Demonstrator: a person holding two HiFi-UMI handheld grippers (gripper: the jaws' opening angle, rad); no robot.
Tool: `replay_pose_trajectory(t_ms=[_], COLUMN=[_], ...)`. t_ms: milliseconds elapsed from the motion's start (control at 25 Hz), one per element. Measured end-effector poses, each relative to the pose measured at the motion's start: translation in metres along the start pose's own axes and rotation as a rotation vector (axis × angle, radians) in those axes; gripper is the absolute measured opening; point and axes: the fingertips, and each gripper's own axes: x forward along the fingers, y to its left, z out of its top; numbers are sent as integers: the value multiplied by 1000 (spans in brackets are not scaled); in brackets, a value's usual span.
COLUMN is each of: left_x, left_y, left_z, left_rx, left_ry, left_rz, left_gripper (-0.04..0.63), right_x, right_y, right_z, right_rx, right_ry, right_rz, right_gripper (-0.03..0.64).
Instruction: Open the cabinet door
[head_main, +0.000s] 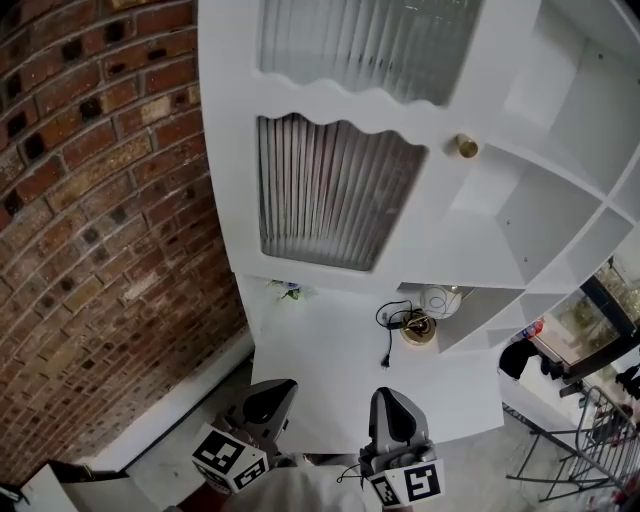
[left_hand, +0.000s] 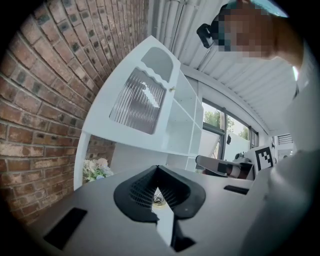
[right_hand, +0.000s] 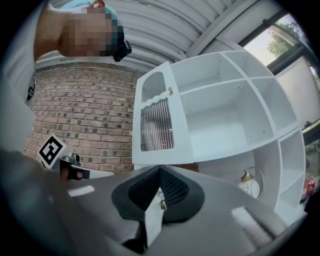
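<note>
left tongs (head_main: 272, 396): together, empty | right tongs (head_main: 392, 404): together, empty | cabinet door (head_main: 340, 190): swung out at left edge of cabinet (head_main: 575, 110), beside brick wall (head_main: 90, 200); brass knob (head_main: 466, 146) well apart from both tongs

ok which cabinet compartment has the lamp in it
The lowest one, under the bare compartments beside the door: only it holds the lamp.

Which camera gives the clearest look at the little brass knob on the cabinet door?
The head view: the knob appears biggest and clearest there, shiny on the door. The right gripper view shows it as a small dot; the left gripper view shows a barely visible speck.
</note>
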Motion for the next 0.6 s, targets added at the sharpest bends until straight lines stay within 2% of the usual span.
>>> replay_pose_trajectory(t_ms=[600], left_x=[21], left_y=[2], left_z=[21], left_rx=[52], left_ry=[-24], left_rz=[-8], left_gripper=[9], right_x=[17], right_y=[-18], right_z=[4], right_rx=[17], right_ry=[-25], right_rz=[0], right_gripper=[8])
